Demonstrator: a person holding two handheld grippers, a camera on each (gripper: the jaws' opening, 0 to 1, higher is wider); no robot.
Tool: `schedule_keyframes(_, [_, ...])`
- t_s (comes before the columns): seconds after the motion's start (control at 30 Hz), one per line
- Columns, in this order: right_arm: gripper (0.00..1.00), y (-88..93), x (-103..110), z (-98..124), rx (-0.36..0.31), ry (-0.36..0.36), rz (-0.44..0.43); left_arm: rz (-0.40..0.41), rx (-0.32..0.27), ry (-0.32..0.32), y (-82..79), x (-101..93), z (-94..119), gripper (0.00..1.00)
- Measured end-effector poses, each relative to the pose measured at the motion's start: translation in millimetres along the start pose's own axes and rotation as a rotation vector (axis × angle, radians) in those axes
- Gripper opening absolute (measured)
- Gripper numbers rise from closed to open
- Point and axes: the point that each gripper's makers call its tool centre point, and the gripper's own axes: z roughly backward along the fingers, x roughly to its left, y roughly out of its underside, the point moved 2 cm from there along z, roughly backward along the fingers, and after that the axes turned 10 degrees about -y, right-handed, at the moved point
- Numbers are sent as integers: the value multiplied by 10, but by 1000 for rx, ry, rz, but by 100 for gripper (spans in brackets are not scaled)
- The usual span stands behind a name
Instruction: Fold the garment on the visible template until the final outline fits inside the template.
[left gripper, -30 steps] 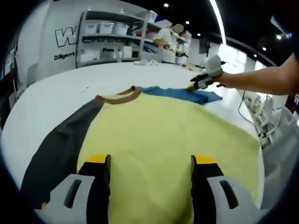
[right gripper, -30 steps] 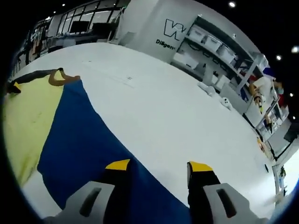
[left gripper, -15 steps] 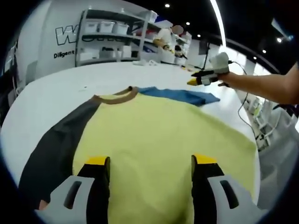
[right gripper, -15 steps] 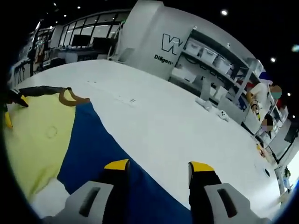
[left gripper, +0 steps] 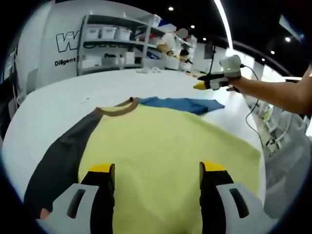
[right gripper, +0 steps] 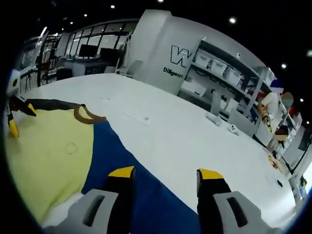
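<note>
A yellow shirt (left gripper: 170,146) with one dark and one blue sleeve (left gripper: 183,104) lies flat on the white table (left gripper: 58,102). The left gripper (left gripper: 157,170) hangs over it, jaws wide, empty. The right gripper (right gripper: 165,174) hovers above the blue sleeve, also wide.

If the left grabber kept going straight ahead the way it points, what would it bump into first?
Most likely the yellow shirt body. The left gripper hangs open over it, and the cloth spreads ahead between the jaws. Beyond lie the brown collar and white table, though depth is hard to judge.

grey grippers, black yellow-tipped jaws
</note>
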Motion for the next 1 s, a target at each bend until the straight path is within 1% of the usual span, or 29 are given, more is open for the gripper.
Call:
schedule_keyframes(0.1, [51,-5,99,103,-12,-11,5,-1,-5,-3,17,-19,82,65])
schedule_keyframes(0.27, [50,-47,296,315,-45,-37,26,-12,-1,-4,92,-75,215,65])
schedule_keyframes(0.37, [50,-29,459,435,-48,-64,60,-15,3,-7,142,-110,304,65])
schedule_keyframes(0.6, [51,38,760,647,-53,-102,85,-20,4,-9,204,-180,437,64])
schedule_keyframes(0.67, [51,94,904,697,-41,-129,99,-24,5,-8,232,-212,481,64])
schedule_keyframes(0.8, [51,247,1050,701,-15,-154,106,-27,17,-6,300,-248,531,64])
schedule_keyframes(0.83, [51,347,1093,661,9,-173,100,-30,21,-5,314,-256,538,64])
schedule_keyframes(0.87, [51,407,1121,638,28,-181,103,-31,24,-5,326,-261,545,64])
schedule_keyframes(0.9, [51,473,1176,607,47,-192,123,-32,26,-5,337,-266,552,64])
schedule_keyframes(0.97, [51,591,1236,553,91,-198,150,-32,27,-4,340,-277,573,64])
schedule_keyframes(1.0, [51,614,1258,533,96,-203,144,-32,26,-4,337,-282,583,64])
